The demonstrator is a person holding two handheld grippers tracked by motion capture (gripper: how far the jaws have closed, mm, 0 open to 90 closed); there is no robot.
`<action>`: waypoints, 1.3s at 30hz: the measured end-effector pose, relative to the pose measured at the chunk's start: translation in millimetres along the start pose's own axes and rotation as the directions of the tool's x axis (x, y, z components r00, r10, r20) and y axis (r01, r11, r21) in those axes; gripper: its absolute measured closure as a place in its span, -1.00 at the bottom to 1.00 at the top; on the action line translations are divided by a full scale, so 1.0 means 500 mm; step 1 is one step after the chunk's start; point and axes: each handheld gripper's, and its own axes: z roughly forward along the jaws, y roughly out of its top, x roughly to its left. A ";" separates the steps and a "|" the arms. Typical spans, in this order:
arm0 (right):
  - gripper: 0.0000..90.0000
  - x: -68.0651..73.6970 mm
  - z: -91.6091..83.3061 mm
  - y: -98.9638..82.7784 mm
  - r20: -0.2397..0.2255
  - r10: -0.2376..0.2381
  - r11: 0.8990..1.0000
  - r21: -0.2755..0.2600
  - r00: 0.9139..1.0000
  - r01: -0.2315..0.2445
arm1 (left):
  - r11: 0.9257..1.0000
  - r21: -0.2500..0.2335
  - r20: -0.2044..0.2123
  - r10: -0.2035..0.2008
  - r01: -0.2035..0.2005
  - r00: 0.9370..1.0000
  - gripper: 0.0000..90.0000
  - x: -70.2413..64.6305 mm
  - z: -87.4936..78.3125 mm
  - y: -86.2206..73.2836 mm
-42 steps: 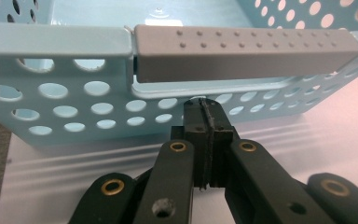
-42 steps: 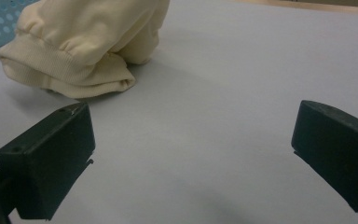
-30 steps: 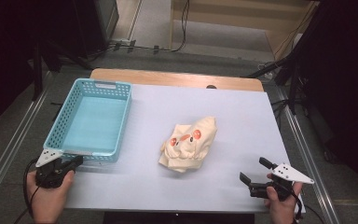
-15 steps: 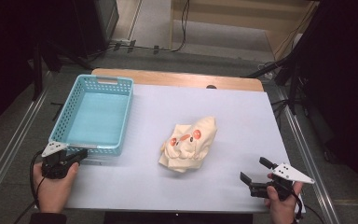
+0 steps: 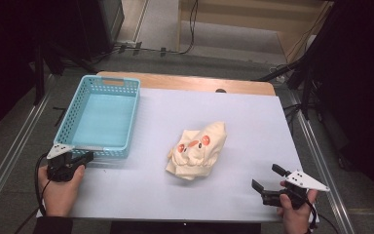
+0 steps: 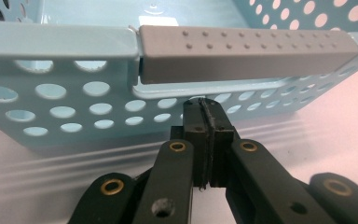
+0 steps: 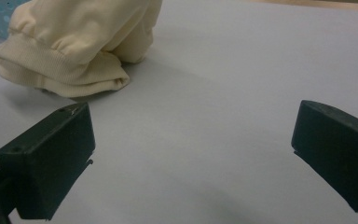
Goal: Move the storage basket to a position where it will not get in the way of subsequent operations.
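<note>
1. High view, far left: pale blue perforated basket (image 5: 103, 117) on the table (image 5: 253, 112), near wall just beyond the left gripper (image 5: 85, 158).
2. Left gripper: held low in the left hand (image 5: 58, 187) at the near-left edge, jaws pressed together on nothing, tips just short of the basket wall under its grey handle (image 6: 247, 46).
3. Centre: crumpled cream garment (image 5: 197, 151) with orange print, well apart from both grippers.
4. Near right: right gripper (image 5: 268, 178) in the right hand (image 5: 294, 212), low over the table, jaws spread, aimed left toward the garment, bare table between.

Black claws (image 6: 207, 135) – brass screws, grey three-cornered plates, black cables.
</note>
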 end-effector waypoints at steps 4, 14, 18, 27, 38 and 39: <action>-1.00 0.002 0.001 0.001 -0.002 -0.007 1.000 -0.002 1.000 0.007 | 1.000 -0.029 0.007 0.005 -0.005 1.000 0.75 -0.002 -0.013 -0.007; -1.00 0.003 0.012 0.005 -0.011 -0.016 1.000 0.005 1.000 0.016 | 0.995 -0.098 0.019 -0.008 0.010 1.000 0.42 -0.007 -0.066 -0.027; -1.00 0.003 0.016 0.006 -0.019 -0.015 1.000 0.005 1.000 0.015 | 0.993 -0.119 0.020 -0.008 0.011 1.000 0.30 -0.010 -0.079 -0.027; -1.00 0.006 0.022 0.009 -0.026 -0.023 1.000 0.008 0.999 0.023 | 0.983 -0.181 0.067 0.032 -0.019 0.997 0.07 -0.032 -0.101 -0.022; -1.00 0.008 0.023 0.009 -0.025 -0.023 1.000 0.011 0.999 0.024 | 0.979 -0.196 0.131 0.078 -0.052 0.988 -0.35 -0.071 -0.102 -0.013; -1.00 0.008 0.023 0.009 -0.026 -0.023 1.000 0.011 0.999 0.023 | 0.979 -0.199 0.144 0.080 -0.050 0.986 -0.35 -0.074 -0.102 -0.013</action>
